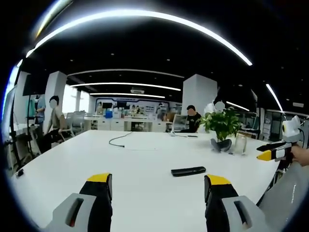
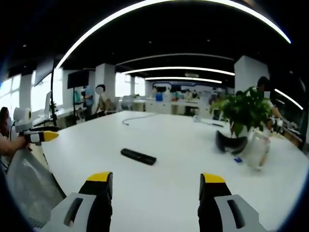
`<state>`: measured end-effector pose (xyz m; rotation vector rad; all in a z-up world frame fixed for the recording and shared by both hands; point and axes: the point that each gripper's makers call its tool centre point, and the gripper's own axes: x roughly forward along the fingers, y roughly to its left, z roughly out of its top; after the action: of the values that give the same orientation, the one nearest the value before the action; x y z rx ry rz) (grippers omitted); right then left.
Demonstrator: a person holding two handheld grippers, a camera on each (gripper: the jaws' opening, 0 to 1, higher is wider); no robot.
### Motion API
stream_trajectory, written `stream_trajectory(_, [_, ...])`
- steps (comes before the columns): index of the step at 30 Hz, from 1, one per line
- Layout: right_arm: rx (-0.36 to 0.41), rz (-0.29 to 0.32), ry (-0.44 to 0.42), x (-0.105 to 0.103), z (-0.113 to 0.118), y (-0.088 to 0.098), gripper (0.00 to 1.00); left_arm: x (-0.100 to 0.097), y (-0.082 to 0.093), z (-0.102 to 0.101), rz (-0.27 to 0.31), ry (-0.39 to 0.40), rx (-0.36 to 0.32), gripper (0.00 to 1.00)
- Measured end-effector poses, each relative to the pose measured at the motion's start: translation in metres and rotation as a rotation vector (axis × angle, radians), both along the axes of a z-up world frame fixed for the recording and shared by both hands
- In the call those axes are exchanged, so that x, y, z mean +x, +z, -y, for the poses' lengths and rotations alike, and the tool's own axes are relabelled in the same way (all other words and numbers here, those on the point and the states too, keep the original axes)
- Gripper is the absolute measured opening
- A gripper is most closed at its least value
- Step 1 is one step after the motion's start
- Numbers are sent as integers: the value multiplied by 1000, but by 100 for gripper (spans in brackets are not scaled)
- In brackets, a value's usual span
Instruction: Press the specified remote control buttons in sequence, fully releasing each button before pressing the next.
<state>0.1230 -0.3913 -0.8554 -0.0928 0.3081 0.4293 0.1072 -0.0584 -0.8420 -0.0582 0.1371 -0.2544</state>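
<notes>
I held my left gripper [image 1: 158, 186] and right gripper [image 2: 156, 184] wide apart, clear of the black remote [image 2: 138, 156]; I judged closing one first would give a firm pressing tip.

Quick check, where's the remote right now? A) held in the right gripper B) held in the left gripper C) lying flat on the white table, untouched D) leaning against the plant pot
C: the remote lies flat on the table, ahead of the open left gripper and open right gripper, clear of the plant.
</notes>
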Motion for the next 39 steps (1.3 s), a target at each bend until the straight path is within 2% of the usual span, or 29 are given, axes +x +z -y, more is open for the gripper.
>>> stream_trajectory(7, [16,8,-1,0,0,2,71,0,-2,0,-11,-1,7,81])
stream_trajectory(39, [-49,-30,68,-5,-13,-8,72,-2,-5,0,-18,1,15,81])
